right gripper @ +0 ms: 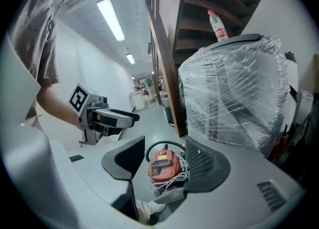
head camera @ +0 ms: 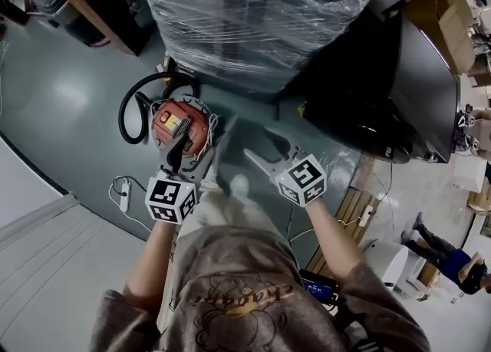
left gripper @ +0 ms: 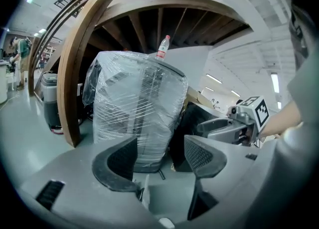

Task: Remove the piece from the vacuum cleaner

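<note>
The red vacuum cleaner (head camera: 180, 126) stands on the grey floor with its black hose (head camera: 132, 113) looped at its left. A grey tube-like piece (head camera: 222, 151) reaches from its right side toward me, blurred. My left gripper (head camera: 179, 162) hangs just on the near side of the vacuum, open and empty. My right gripper (head camera: 267, 151) is to the vacuum's right, apart from it, jaws open and empty. In the right gripper view the vacuum (right gripper: 163, 165) shows far off between the open jaws of the right gripper (right gripper: 164, 157). The left gripper (left gripper: 159, 155) faces away from the vacuum.
A large plastic-wrapped object (head camera: 253, 13) stands just behind the vacuum, with a bottle (left gripper: 163, 47) on top. A dark cabinet (head camera: 414, 90) is at the right. A white power strip (head camera: 123, 193) lies at the left, a wooden pallet (head camera: 353, 212) at the right. A person (head camera: 453, 262) is at the far right.
</note>
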Demonstrator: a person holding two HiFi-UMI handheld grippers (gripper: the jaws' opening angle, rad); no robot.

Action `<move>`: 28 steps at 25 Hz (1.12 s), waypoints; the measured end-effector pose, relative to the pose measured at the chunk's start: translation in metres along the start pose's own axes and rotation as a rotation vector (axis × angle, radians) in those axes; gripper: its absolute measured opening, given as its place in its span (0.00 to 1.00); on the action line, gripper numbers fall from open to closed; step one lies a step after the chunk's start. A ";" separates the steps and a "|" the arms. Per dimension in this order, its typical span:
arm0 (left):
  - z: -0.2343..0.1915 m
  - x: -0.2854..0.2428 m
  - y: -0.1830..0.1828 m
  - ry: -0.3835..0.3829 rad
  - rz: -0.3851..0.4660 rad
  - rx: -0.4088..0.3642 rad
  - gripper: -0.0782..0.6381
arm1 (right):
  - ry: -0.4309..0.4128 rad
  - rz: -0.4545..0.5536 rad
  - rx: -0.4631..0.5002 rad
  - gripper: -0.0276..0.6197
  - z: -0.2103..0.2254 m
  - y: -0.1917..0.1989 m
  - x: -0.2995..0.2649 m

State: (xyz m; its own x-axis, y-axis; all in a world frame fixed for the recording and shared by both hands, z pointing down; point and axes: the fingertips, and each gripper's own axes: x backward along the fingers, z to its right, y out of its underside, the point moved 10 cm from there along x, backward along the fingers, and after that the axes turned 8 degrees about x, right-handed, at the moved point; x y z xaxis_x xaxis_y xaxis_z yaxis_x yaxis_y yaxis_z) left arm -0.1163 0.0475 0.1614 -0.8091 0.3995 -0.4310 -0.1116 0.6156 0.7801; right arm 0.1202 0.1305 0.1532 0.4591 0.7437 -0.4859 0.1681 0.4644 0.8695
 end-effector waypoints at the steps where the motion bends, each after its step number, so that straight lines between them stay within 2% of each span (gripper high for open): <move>1: -0.004 -0.004 0.007 -0.006 -0.012 0.000 0.49 | -0.025 -0.020 0.017 0.39 0.002 0.006 -0.007; 10: -0.048 -0.052 0.090 -0.074 -0.133 0.016 0.49 | -0.195 -0.177 0.101 0.39 0.027 0.088 -0.087; 15: -0.065 -0.086 0.154 -0.089 -0.194 0.048 0.49 | -0.302 -0.303 0.193 0.39 0.033 0.149 -0.130; 19: -0.078 -0.110 0.206 -0.102 -0.244 0.076 0.49 | -0.397 -0.366 0.287 0.39 0.034 0.189 -0.163; 28: -0.099 -0.164 0.292 -0.155 -0.261 0.152 0.49 | -0.538 -0.465 0.474 0.39 0.045 0.260 -0.226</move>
State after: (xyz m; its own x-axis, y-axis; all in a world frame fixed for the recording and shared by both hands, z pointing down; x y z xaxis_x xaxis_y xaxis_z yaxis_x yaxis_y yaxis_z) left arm -0.0731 0.0941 0.5049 -0.6662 0.3060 -0.6802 -0.2066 0.8005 0.5625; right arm 0.0992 0.0621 0.4927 0.5842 0.1422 -0.7990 0.7344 0.3266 0.5950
